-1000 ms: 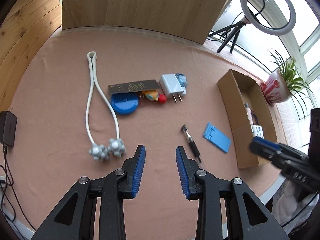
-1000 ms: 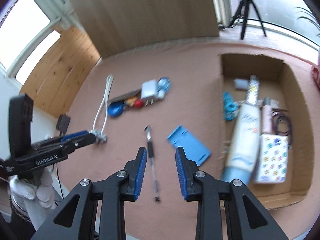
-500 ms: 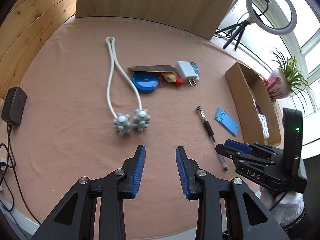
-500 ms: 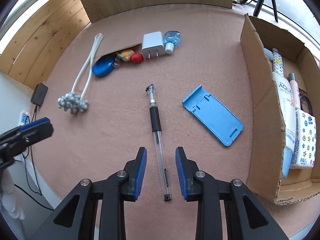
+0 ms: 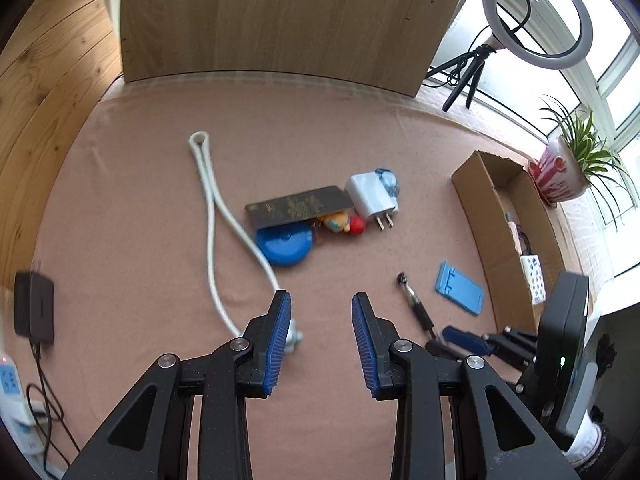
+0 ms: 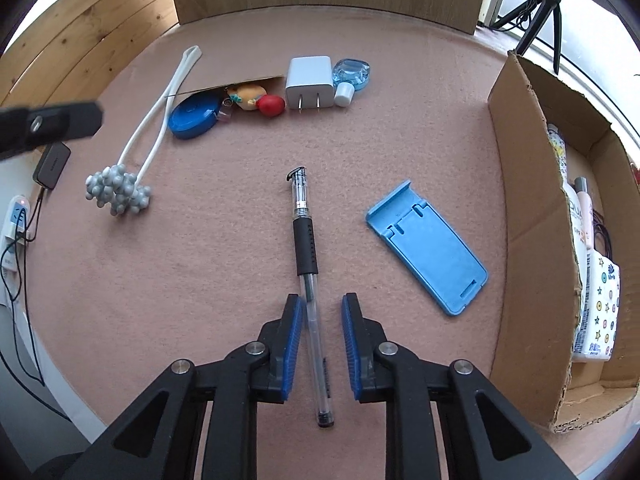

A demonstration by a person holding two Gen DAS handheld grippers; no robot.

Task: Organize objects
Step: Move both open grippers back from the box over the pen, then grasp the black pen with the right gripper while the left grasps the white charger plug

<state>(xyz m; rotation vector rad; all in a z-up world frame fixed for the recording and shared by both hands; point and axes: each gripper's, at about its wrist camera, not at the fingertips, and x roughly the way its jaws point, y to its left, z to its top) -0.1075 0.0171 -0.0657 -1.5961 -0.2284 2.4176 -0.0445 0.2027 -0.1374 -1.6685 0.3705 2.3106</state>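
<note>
Right wrist view: one pen (image 6: 308, 256), one blue stand (image 6: 430, 250), one charger (image 6: 309, 82).

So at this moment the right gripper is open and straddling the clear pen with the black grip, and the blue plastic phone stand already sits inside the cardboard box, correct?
Not quite. The blue plastic phone stand lies flat on the pink felt mat, outside the cardboard box, as the right wrist view shows. The rest holds: the right gripper is open, straddling the clear pen with the black grip.

Both claws are showing black frames with silver screws and ribbed blue pads: left claw (image 5: 320, 340), right claw (image 6: 319, 344).
</note>
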